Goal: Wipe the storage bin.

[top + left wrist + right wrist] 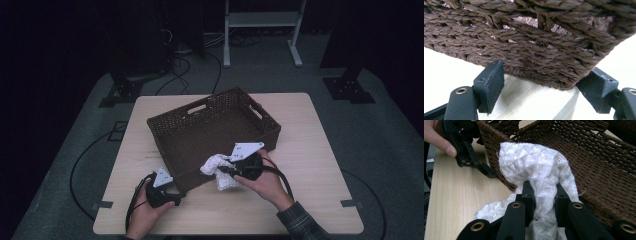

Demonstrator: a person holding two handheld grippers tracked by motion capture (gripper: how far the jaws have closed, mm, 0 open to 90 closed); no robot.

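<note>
At the near edge of the wooden table [310, 150], the left gripper [541, 82] stood with its jaws spread wide around the near left corner of the brown wicker basket [215, 127], apparently steadying it, one pad by each side of the corner, though contact could not be confirmed. Just to its right, the right gripper [544, 197] was clamped on a bunched fold of the white knitted cloth [536, 167], which hung over the basket's near rim. The cloth looked light, soft and limp, so a pinch on a gathered fold probably suited it; loose threads could snag on the weave.
</note>
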